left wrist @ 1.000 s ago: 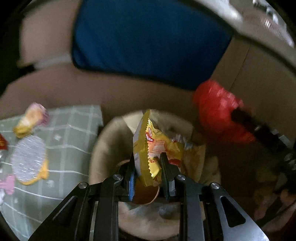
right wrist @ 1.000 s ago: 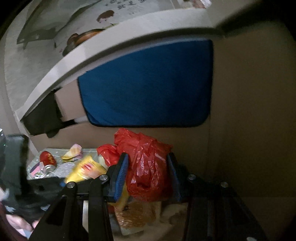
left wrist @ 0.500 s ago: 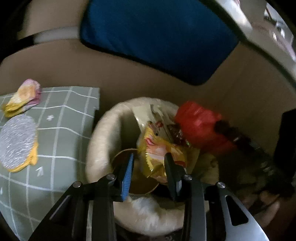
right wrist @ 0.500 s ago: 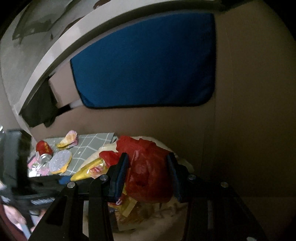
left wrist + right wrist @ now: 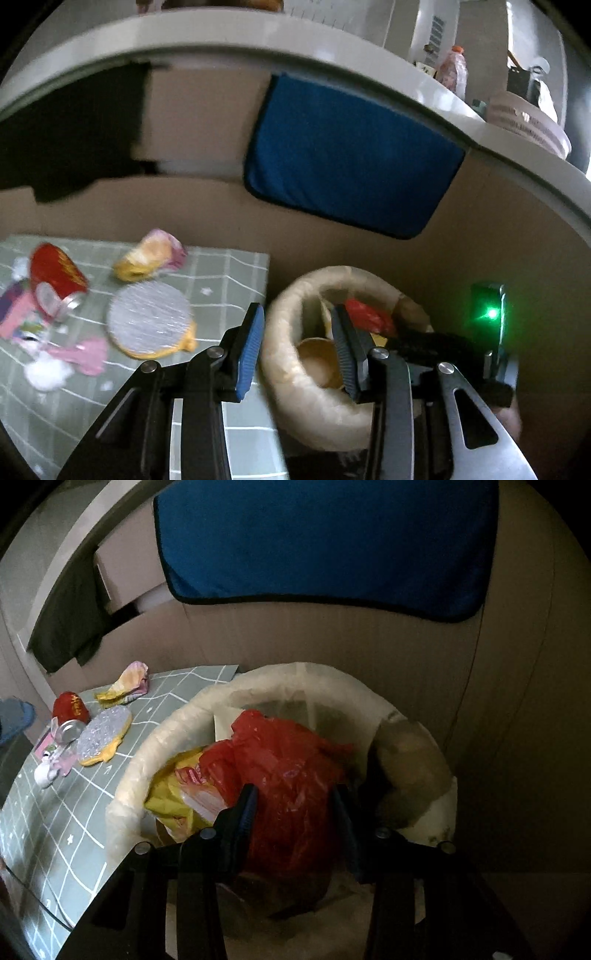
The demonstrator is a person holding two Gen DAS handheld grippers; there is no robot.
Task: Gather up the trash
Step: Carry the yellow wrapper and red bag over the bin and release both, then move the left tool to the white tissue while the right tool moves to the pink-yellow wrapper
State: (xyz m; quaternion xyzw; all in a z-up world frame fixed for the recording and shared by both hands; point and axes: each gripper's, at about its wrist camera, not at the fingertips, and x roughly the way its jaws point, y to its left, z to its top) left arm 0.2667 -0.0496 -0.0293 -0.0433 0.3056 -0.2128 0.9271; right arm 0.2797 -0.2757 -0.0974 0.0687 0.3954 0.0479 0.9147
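My left gripper [image 5: 295, 317] hangs above the near rim of the cream-lined bin [image 5: 280, 354]; its jaws are opening and nothing is between them. My right gripper [image 5: 294, 797] is shut on a crumpled red plastic bag [image 5: 291, 768], held low inside the bin [image 5: 177, 731]. A yellow snack packet [image 5: 173, 794] lies in the bin to the left of the bag. In the left wrist view the red bag [image 5: 365, 317] shows over a brown paper cup [image 5: 317, 358] in the bin.
On the green grid cloth [image 5: 229, 273] to the left lie a red can [image 5: 55, 269], a round silver wrapper [image 5: 147, 317], a yellow-pink wrapper [image 5: 151, 253], pink scraps and white tissue. A blue cloth [image 5: 351, 166] hangs on the cardboard wall behind.
My left gripper let go of the yellow packet, which dropped into the bin, then drew back and up with its jaws wider. My right gripper came down with the red bag into the bin.
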